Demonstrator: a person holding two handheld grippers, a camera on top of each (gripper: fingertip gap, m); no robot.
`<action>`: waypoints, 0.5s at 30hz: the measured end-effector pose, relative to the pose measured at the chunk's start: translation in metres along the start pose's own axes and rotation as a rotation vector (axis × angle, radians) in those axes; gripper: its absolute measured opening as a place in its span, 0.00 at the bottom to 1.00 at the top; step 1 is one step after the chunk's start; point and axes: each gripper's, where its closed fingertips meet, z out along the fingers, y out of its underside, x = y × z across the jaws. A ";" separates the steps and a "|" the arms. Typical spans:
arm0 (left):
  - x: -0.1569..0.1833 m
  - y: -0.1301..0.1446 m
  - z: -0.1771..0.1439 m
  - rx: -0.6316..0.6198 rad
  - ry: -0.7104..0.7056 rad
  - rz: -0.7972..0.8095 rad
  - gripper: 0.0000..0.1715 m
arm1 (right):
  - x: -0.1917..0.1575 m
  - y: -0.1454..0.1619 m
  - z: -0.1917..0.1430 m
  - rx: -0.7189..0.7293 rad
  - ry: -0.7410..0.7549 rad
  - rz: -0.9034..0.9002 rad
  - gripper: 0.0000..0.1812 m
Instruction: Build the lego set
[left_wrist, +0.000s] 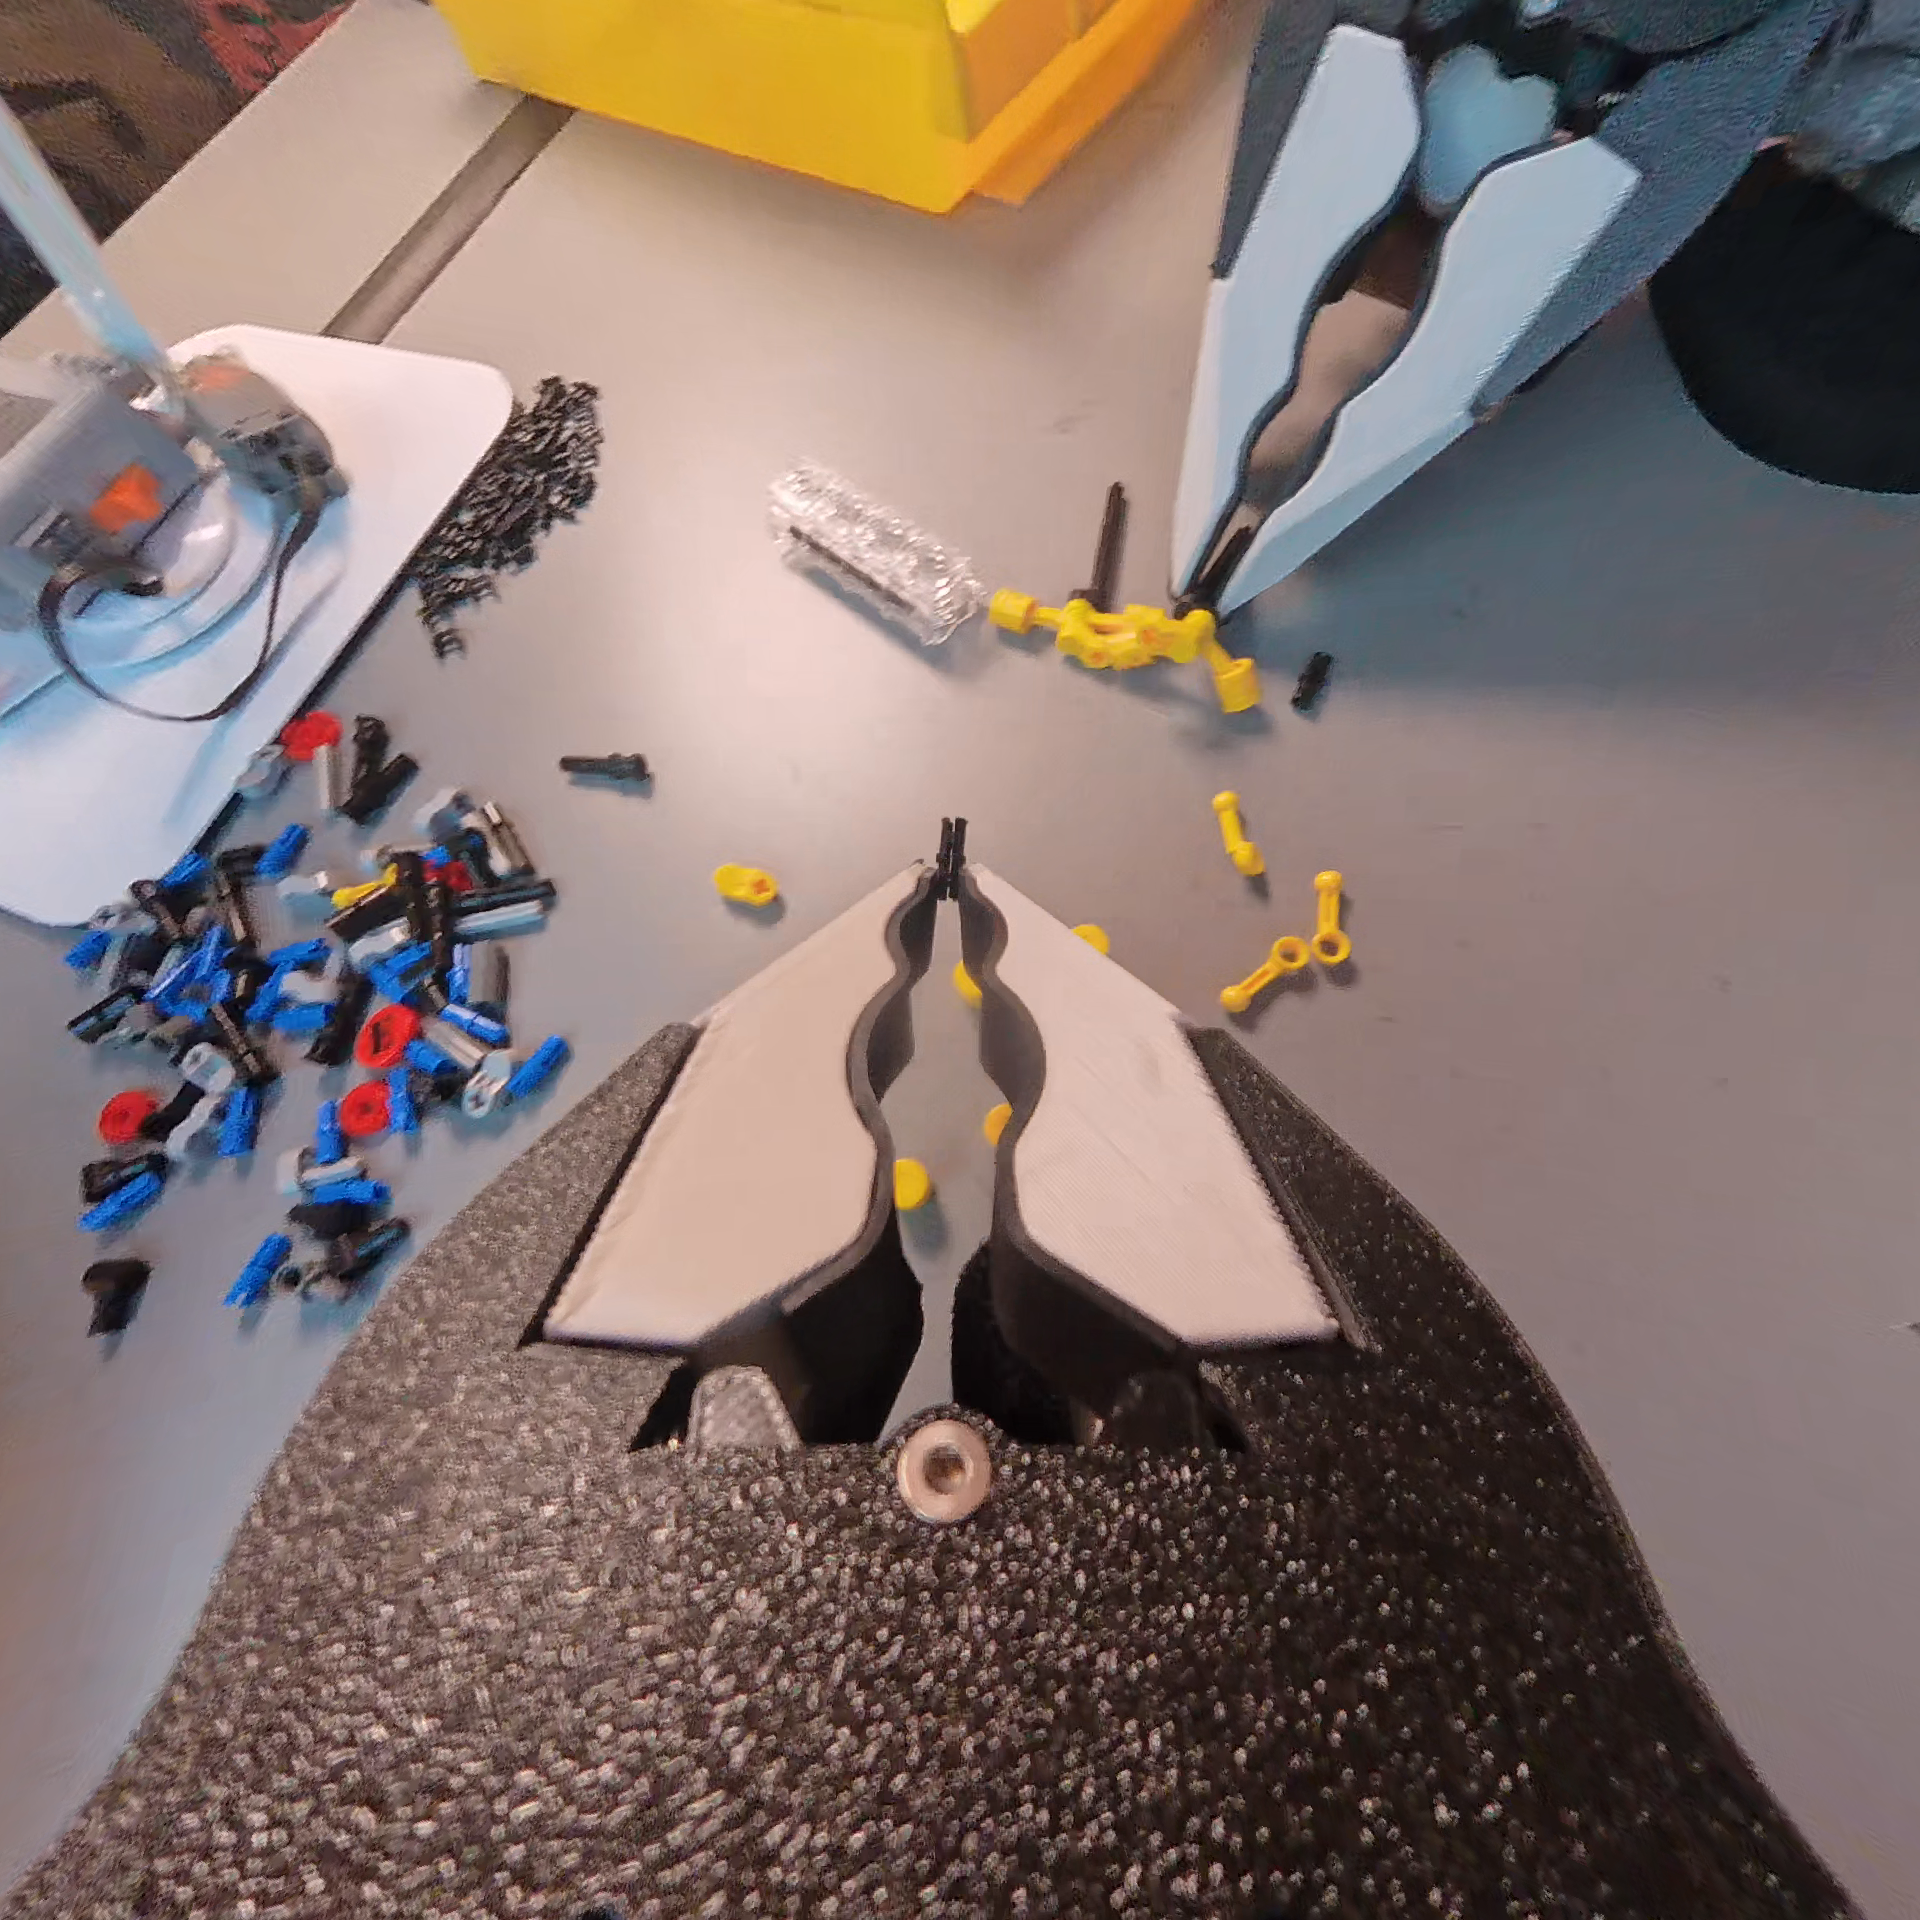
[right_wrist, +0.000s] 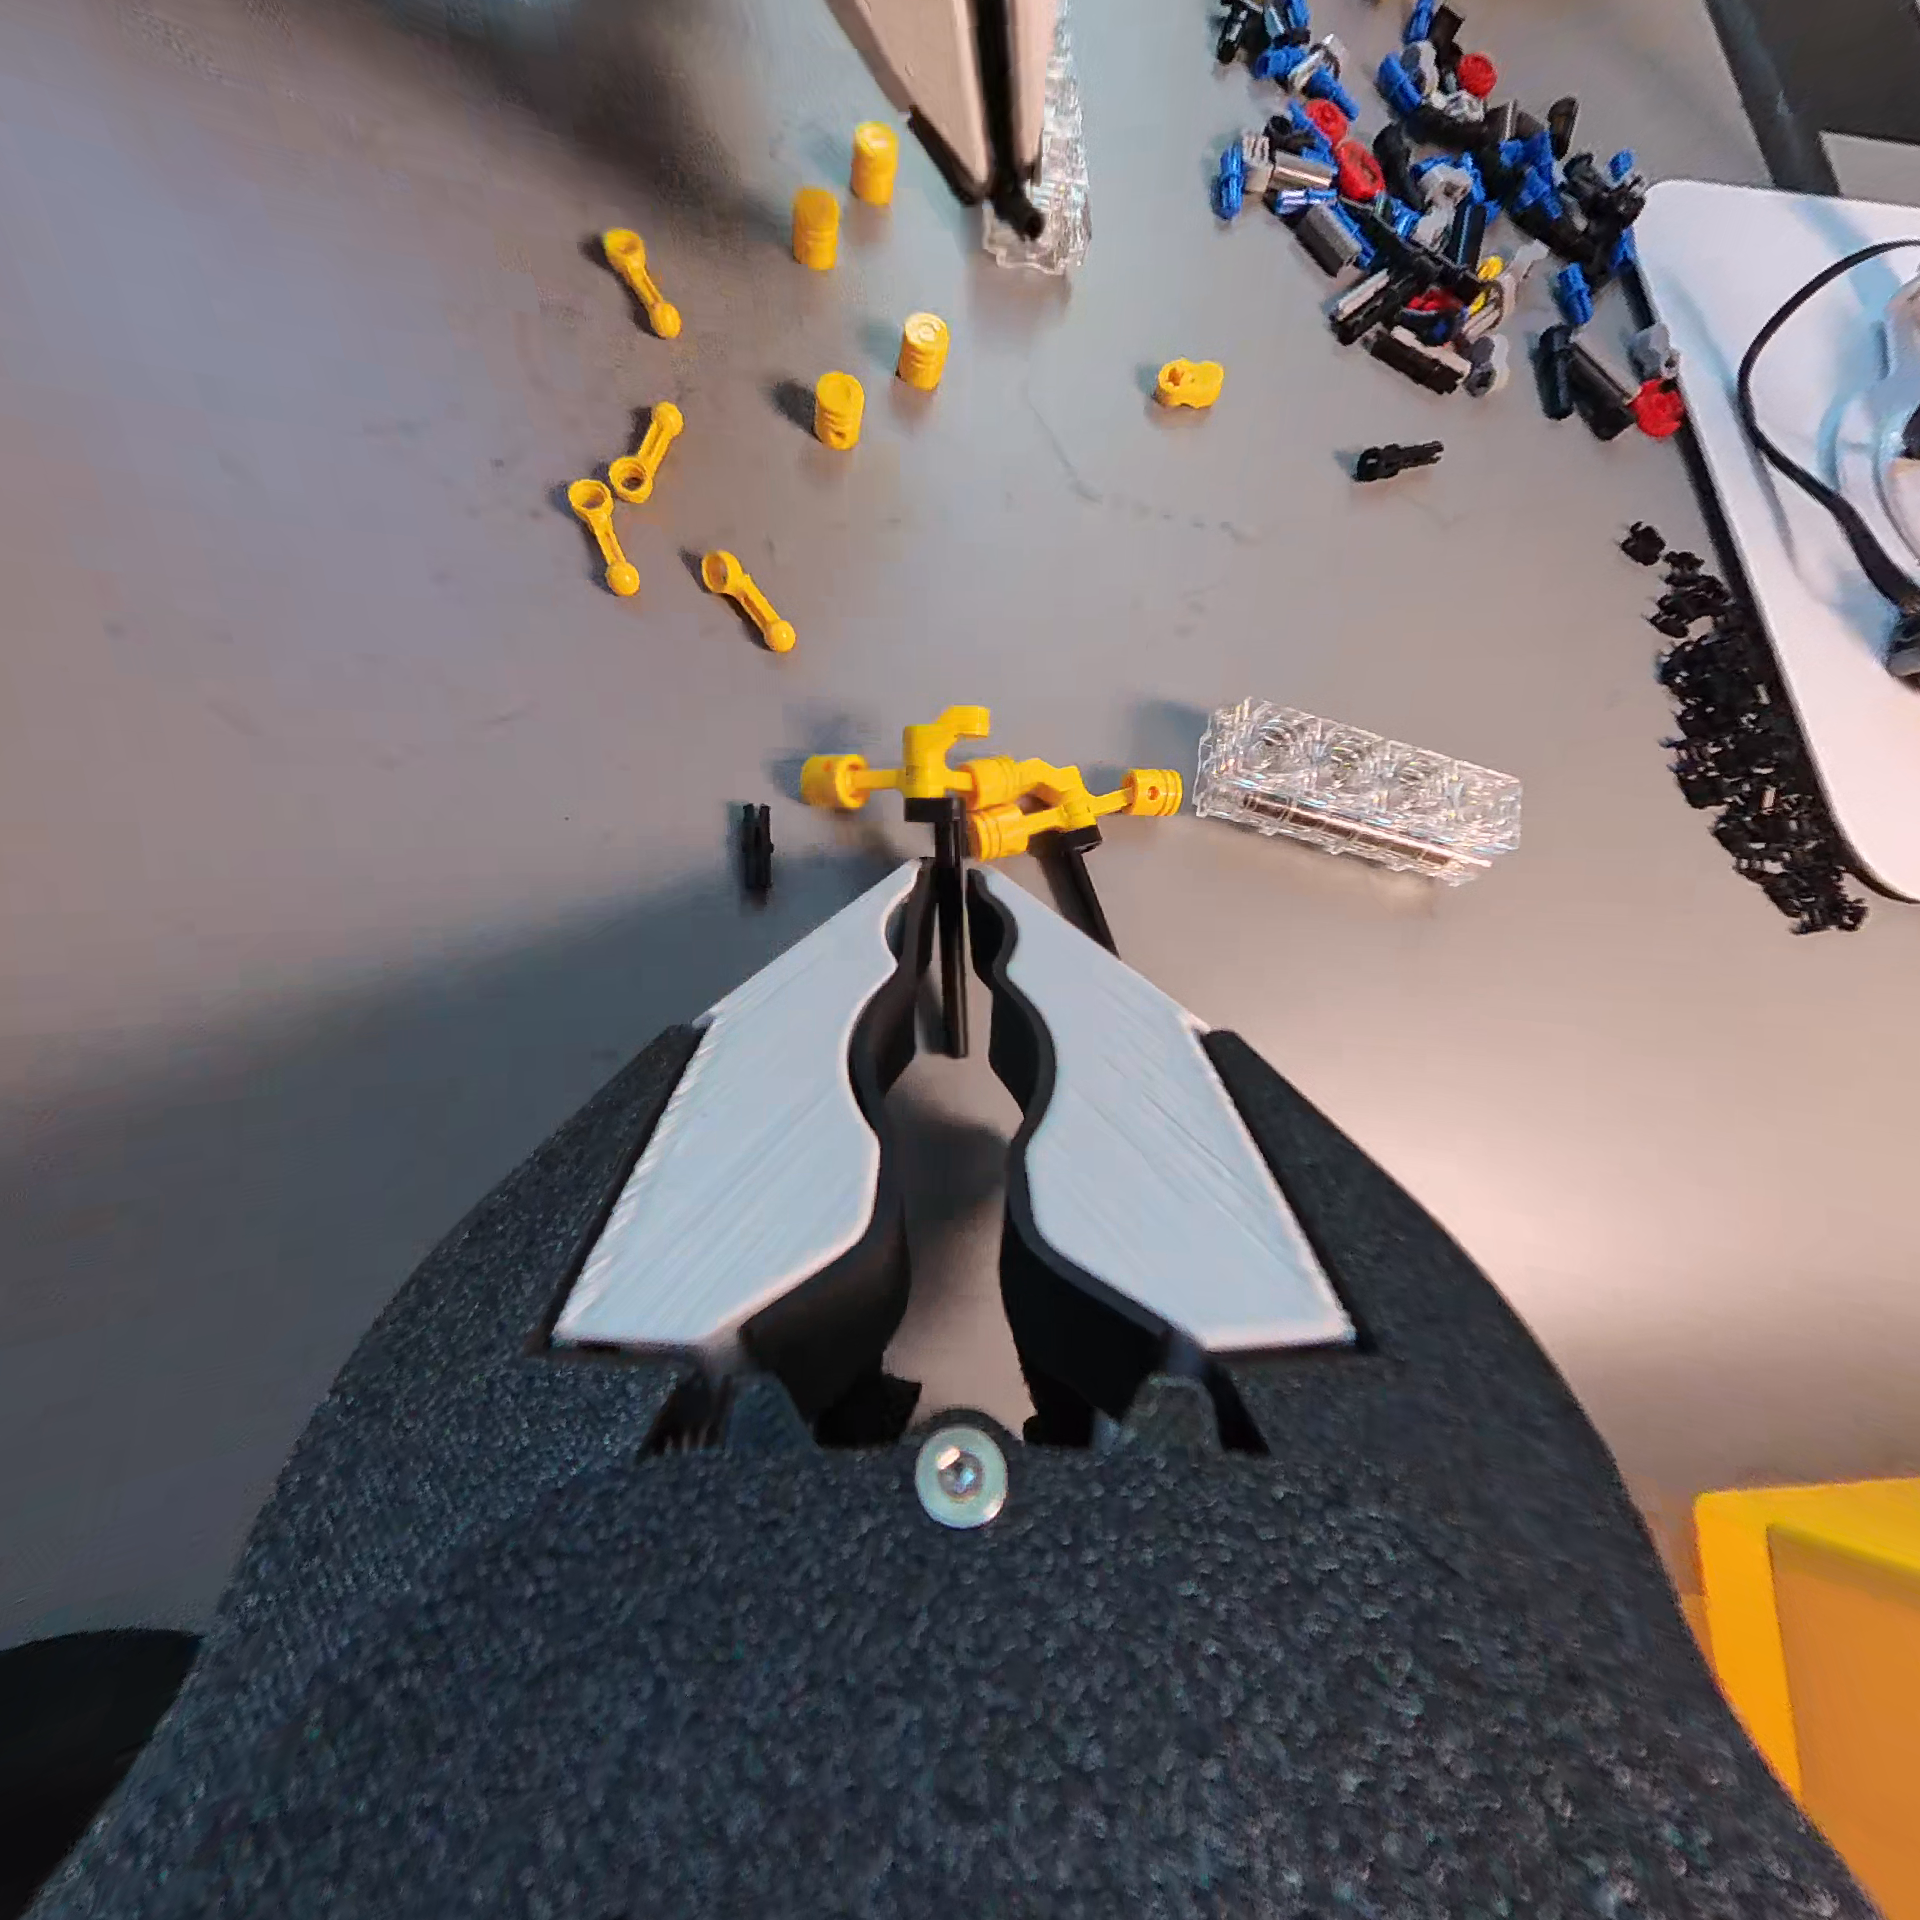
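Note:
My left gripper is shut on a small black pin that sticks out past its tips, held over the grey table. It also shows at the top of the right wrist view. My right gripper is shut on a black axle that is joined to a yellow crank-like assembly resting on the table. In the left wrist view the right gripper comes down from the upper right onto that assembly.
A clear brick lies beside the assembly. Yellow rods and yellow cylinders are scattered about. Loose black pins lie near. A mixed blue, black and red pile, a black pin heap, a white base plate and a yellow bin stand around. Spacing between my two grippers at the tips: around 12 centimeters. The clear brick lies around 8 centimeters away from my right fingertips.

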 end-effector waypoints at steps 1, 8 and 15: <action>-0.009 0.003 -0.003 0.000 -0.024 -0.016 0.02 | 0.004 -0.001 -0.003 0.005 0.014 0.003 0.04; -0.028 0.004 -0.013 0.054 -0.056 -0.093 0.02 | 0.006 -0.022 -0.031 0.156 0.000 0.029 0.08; 0.010 -0.021 -0.008 0.190 0.102 -0.071 0.02 | -0.007 -0.060 -0.026 0.338 -0.026 0.014 0.14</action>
